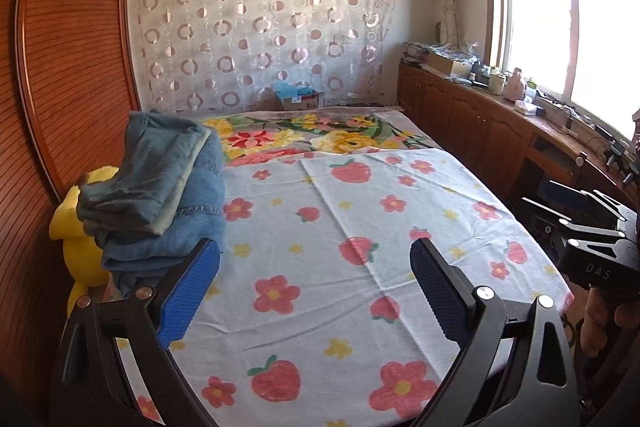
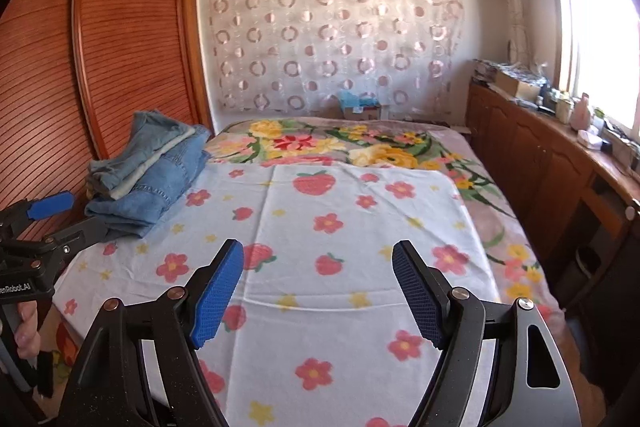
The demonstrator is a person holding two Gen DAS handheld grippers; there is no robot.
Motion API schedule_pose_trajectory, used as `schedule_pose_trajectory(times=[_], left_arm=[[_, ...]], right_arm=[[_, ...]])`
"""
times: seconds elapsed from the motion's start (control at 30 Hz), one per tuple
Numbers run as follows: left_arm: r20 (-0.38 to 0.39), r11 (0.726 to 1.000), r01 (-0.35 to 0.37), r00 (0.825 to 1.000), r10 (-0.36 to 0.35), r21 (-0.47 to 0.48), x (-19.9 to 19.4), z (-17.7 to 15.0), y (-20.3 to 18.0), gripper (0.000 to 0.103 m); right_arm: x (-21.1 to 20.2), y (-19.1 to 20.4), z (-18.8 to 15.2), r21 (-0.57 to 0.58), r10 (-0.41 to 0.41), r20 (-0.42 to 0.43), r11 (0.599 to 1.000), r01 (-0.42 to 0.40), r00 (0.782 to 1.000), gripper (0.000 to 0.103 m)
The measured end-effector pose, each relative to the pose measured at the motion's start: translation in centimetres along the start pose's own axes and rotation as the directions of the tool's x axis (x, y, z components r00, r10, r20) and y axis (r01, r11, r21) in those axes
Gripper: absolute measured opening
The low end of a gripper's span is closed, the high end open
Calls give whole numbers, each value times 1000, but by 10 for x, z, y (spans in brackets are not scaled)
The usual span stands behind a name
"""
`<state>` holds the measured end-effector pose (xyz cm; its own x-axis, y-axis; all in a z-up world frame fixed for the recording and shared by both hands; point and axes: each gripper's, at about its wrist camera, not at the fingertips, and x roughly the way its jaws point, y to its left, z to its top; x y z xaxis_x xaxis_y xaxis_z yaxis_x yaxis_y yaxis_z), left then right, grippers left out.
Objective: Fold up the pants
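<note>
A stack of folded blue denim pants [image 1: 160, 195] [image 2: 148, 175] lies at the bed's left edge, against the wooden wardrobe. My left gripper [image 1: 316, 259] hovers open above the strawberry-print sheet [image 1: 360, 211], its left blue pad just right of the stack, nothing between the pads. My right gripper [image 2: 318, 259] is open too, over the middle of the sheet [image 2: 340, 195], well right of the stack, holding nothing. The left gripper [image 2: 68, 217] shows at the left edge of the right wrist view, near the stack's front corner. The right gripper's black body [image 1: 592, 239] shows at the right of the left wrist view.
A yellow plush toy [image 1: 78, 239] sits under the stack's left side. A floral blanket [image 2: 352, 143] covers the bed's far part. Slatted wooden wardrobe doors [image 1: 72, 75] stand left; a cluttered low wooden cabinet [image 2: 532, 143] runs along the right wall under the window. A cardboard box [image 1: 302, 99] sits beyond the bed.
</note>
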<state>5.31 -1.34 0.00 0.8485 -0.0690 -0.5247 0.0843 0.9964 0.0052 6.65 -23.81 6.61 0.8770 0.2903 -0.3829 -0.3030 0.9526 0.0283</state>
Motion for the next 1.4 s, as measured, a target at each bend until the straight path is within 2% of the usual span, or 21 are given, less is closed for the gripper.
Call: schedule_pose_trajectory(times=[0.23, 0.53, 1.03, 1.4], left_arm=[[60, 1000, -10, 998, 8, 26, -24, 22, -17, 97], [111, 999, -24, 994, 21, 24, -46, 32, -11, 97], [173, 998, -60, 983, 60, -10, -72, 33, 8, 97], [171, 997, -71, 982, 75, -32, -70, 26, 15, 97]], right_arm=[[-38, 6, 9, 24, 0, 75, 1000, -2, 997, 78], [-71, 13, -3, 32, 4, 134, 999, -9, 991, 78], [-51, 0, -19, 15, -8, 205, 1000, 5, 979, 78], [-32, -12, -22, 39, -18, 198, 999, 11, 980, 78]])
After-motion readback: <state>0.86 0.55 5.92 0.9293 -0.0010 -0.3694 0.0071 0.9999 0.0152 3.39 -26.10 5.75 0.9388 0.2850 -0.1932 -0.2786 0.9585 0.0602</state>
